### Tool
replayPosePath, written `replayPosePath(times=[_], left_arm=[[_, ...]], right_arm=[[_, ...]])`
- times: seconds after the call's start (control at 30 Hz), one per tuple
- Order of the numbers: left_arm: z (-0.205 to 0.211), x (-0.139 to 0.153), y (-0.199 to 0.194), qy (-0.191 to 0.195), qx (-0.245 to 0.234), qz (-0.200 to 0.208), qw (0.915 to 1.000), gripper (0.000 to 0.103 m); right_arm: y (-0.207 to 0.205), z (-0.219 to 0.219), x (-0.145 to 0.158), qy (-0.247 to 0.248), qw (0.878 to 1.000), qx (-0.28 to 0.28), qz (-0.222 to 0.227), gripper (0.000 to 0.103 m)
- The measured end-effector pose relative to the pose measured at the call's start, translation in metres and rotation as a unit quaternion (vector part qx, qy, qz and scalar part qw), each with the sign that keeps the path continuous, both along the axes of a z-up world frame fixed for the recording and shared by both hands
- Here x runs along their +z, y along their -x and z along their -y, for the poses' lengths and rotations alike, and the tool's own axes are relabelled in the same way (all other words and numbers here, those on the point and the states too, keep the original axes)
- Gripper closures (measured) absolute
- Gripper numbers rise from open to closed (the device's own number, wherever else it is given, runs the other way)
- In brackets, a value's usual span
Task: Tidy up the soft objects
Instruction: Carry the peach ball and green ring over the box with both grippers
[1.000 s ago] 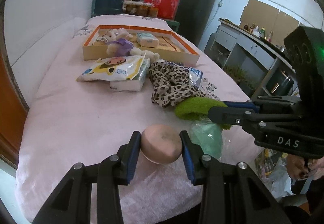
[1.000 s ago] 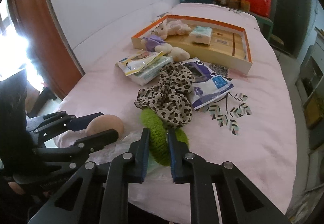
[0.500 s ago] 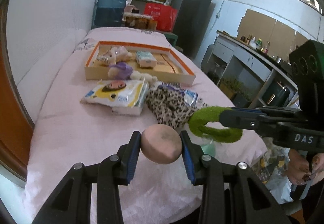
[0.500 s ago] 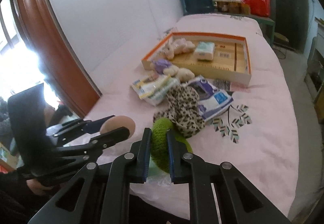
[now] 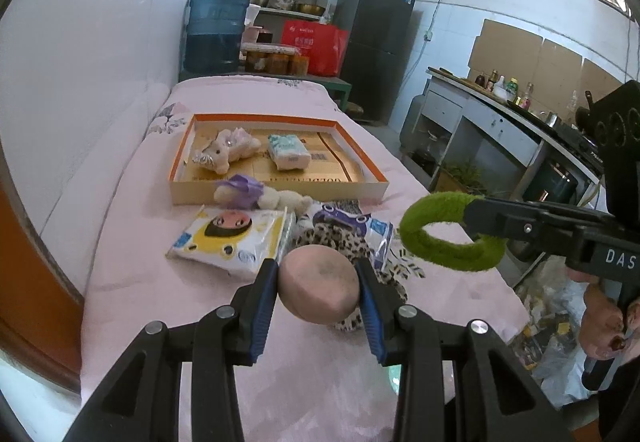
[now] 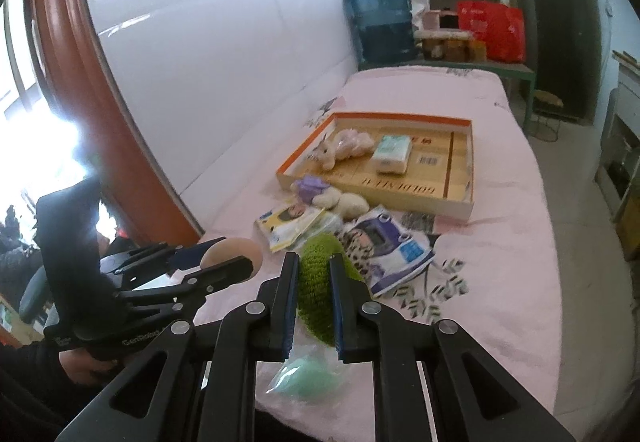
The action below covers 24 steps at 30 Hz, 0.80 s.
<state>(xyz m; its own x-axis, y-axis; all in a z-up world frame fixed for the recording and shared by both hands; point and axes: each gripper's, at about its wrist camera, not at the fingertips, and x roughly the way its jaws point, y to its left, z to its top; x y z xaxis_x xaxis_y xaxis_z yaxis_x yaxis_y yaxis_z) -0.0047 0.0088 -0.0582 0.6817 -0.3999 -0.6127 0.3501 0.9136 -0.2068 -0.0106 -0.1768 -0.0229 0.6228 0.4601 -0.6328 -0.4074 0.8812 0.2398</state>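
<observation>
A: The left gripper is squeezing the pink sponge ball across its middle, raised clear of the bedcover.

B: And the right gripper is pinching the green fuzzy ring; it's probably light and squashy, with the orange-rimmed box waiting beyond.

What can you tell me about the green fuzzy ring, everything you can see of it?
The green fuzzy ring is a closed loop of bright green, plush-looking fabric, like a thick scrunchie, with an open centre. The right claw is shut on one side of it, holding it clear of the pink bedcover. The loop sticks out past the claw's fingertips. Nothing else touches it.
</observation>
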Motion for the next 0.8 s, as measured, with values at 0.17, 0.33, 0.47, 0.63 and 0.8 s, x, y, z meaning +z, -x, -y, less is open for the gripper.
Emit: replayPosePath(times=[0.17,0.33,0.47,0.63,0.8], left_arm=[[0.003,0.008,-0.010,0.000,-0.004,0.003,1.0000,0.063],[0.006,0.017,-0.024,0.004,-0.008,0.007,0.9999,0.063],[0.008,0.025,-0.039,0.006,-0.011,0.012,0.9999,0.063],[0.010,0.033,-0.062,0.000,-0.006,0.021,0.9998,0.063],[0.009,0.036,-0.086,-0.001,0.002,0.020,0.9998,0.063]], right_arm=[[-0.009,0.003,0.006,0.005,1.000,-0.005,0.010,0.088],[-0.023,0.005,0.009,0.002,1.000,-0.007,0.013,0.088],[-0.038,0.008,0.009,-0.002,1.000,-0.013,0.014,0.088],[-0.064,0.013,0.004,-0.006,1.000,-0.024,0.005,0.088],[-0.087,0.019,0.002,-0.012,0.999,-0.034,0.003,0.088]])
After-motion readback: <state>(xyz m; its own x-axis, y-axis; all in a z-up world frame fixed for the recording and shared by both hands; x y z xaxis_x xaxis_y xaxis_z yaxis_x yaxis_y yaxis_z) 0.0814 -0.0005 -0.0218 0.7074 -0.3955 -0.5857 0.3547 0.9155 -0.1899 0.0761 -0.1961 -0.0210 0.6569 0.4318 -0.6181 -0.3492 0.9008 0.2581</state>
